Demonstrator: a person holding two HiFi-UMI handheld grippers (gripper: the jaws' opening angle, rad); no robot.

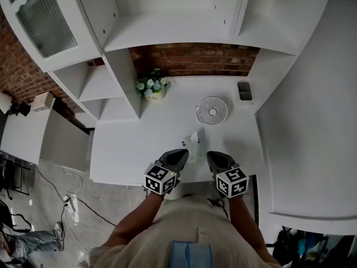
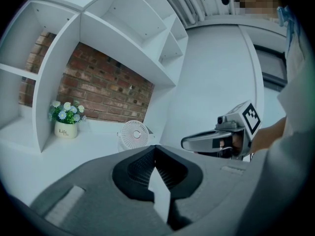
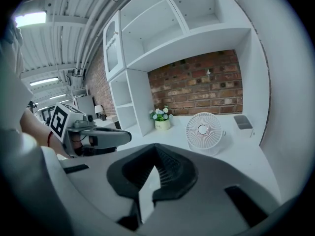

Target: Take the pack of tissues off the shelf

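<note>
Left gripper (image 2: 155, 152), closed and empty, faces flower pot (image 2: 65, 130) lettered "Life".

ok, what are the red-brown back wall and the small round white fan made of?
Red-brown back wall: exposed brick, matte, judging by the mortar joints; possibly veneer. Small round white fan: likely moulded plastic, smooth, with a thin-ribbed radial grille.

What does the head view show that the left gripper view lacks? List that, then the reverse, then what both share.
Only the head view: the floor cables and the glass door. Only the left gripper view: the ceiling. Both: the flower pot, the fan, the brick wall and the right tool.
</note>
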